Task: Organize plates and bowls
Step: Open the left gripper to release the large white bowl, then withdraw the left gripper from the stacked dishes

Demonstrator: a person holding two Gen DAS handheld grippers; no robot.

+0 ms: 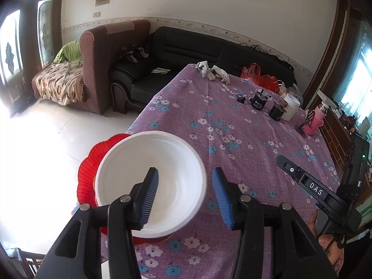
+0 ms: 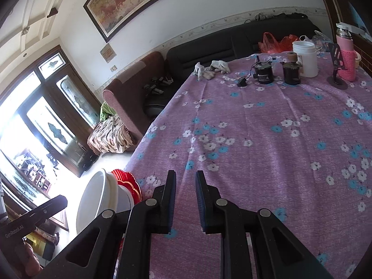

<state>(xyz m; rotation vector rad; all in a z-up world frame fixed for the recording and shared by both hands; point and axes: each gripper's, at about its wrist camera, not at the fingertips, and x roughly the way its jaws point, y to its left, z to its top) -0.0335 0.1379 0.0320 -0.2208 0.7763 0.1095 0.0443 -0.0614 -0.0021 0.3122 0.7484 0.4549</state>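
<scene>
1. Left hand-held gripper (image 1: pixel 184 195) stands open over the white bowl's (image 1: pixel 130 162) rim, not pressing it.
2. Bowl sits on red plate (image 1: pixel 87 174) at desk (image 1: pixel 244 139) edge.
3. Right hand-held gripper (image 2: pixel 185 200), slightly parted, holds nothing.

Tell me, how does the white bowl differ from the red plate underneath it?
The white bowl is plain, smooth-rimmed and deep; the red plate is ridged, scalloped at the edge and shallow. The white bowl sits on top, covering most of the red plate, which shows only along one side. The red plate lies on the flowered tablecloth; the bowl rests on the plate. Both are round, empty as far as shown, and stand at the table's near corner.
</scene>
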